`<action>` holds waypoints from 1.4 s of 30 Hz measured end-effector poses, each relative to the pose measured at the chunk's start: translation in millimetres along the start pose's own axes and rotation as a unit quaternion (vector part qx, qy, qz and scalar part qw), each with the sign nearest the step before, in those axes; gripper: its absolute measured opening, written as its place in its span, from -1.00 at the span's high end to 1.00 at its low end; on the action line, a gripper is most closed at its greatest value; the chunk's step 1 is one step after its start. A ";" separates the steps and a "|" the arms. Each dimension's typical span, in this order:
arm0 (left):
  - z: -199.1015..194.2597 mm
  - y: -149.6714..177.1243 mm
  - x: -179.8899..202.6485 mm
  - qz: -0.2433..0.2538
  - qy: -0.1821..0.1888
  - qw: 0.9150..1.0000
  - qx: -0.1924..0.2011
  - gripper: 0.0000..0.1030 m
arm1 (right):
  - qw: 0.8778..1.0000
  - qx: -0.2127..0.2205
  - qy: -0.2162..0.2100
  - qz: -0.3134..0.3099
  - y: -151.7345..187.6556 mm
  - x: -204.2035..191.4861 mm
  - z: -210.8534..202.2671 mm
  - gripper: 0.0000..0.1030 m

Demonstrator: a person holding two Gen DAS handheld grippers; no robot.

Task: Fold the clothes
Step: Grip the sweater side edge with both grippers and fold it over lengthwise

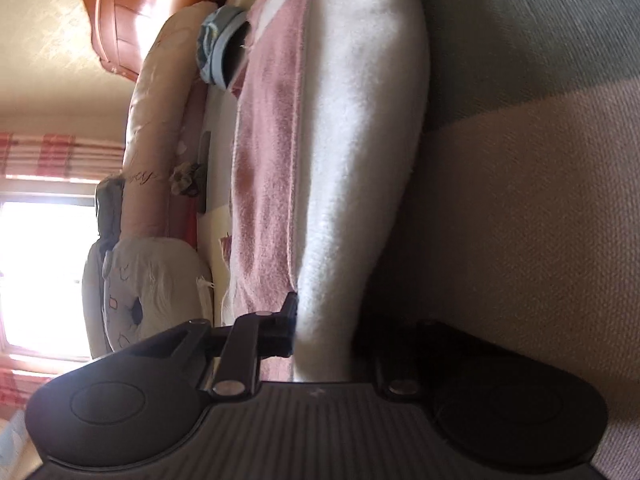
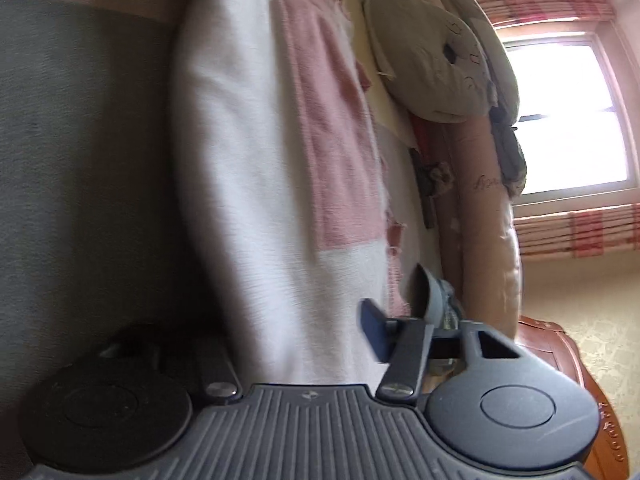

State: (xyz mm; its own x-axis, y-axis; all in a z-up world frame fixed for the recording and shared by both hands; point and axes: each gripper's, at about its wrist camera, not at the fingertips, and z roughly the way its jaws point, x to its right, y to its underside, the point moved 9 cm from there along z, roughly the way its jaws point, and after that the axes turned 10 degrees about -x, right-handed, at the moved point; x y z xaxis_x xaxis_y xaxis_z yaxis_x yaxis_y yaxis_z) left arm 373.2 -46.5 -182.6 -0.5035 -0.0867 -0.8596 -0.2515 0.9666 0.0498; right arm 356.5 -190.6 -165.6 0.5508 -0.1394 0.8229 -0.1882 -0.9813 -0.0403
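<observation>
My left claw [image 1: 316,332] is clamped on the white and pink garment [image 1: 352,160]: one black finger [image 1: 286,326] presses against the fluffy white fold from the window side, while the other finger is hidden under the cloth on the far side, so I only see the dark shadow there. The garment runs straight ahead of this claw as a long thick band, white on the side toward the grey-green bedcover [image 1: 540,32] and pink on the side toward the pillows. Beyond the pink strip, well ahead, the tip of my other tool [image 1: 224,52] shows as a blue-grey shape at the cloth's far end. My right claw [image 2: 304,336] meets the same garment [image 2: 248,140] from the opposite end; the white fold passes between its fingers, the blue-black finger [image 2: 374,330] lies against the cloth on the window side, and the other finger is buried in shadow beneath the fold, so I read it as gripping the cloth, though the picture is blurred. Ahead of this claw, the pink panel sits on the window side of the white band. Off past the pink side lie a cream pillow with a drawn face [image 2: 440,64] and a long rolled bolster [image 2: 480,200], with the bright window [image 2: 560,116] behind them and a wooden headboard [image 1: 136,12] to the side.
</observation>
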 end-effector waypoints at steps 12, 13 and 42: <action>-2.6 0.2 -1.6 -0.018 0.028 0.999 0.003 0.75 | 0.999 0.001 -0.034 -0.034 -1.1 -5.9 0.4 0.64; -3.4 0.8 -3.1 -0.023 0.033 0.999 0.003 0.75 | 0.999 0.003 -0.038 -0.027 -0.6 -4.1 0.5 0.67; -166.6 54.9 46.7 -0.074 -0.044 0.995 0.043 0.84 | 0.997 0.036 -0.036 0.056 27.5 -40.7 -139.5 0.76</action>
State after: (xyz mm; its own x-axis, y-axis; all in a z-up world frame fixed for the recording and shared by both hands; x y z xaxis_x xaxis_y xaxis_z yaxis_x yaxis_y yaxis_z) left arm 198.2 -37.7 -135.4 -0.3906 -0.2109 -0.8961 -0.2434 0.9624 -0.1204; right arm 215.5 -193.5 -121.1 0.5878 -0.2555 0.7676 -0.1940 -0.9657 -0.1728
